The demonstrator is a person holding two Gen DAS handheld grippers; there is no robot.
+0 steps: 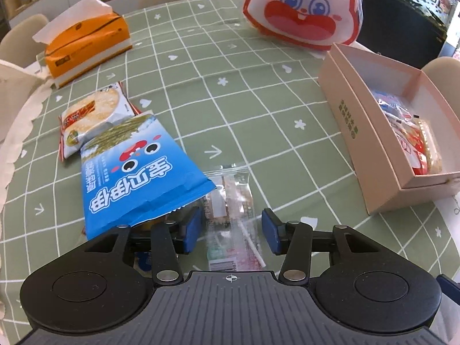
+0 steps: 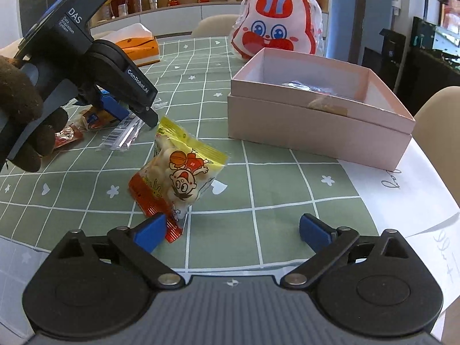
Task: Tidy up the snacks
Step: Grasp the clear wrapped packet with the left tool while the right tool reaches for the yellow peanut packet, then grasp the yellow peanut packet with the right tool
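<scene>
Left gripper (image 1: pixel 231 231) spread open astride a clear-wrapped snack (image 1: pixel 230 215) at lower centre, blue packet (image 1: pixel 143 172) beside it, right gripper (image 2: pixel 231 230) open near a yellow puff bag (image 2: pixel 179 172), pink box (image 2: pixel 319 115) upper right holding snacks.

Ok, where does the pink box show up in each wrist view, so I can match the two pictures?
Left wrist view: the pink box sits at the right edge, open, with snack packets inside, right of the open left gripper.
Right wrist view: the pink box is upper right of centre, beyond the open right gripper.
Shared landmark: the red-and-white rabbit bag stands just behind the box in both.
</scene>
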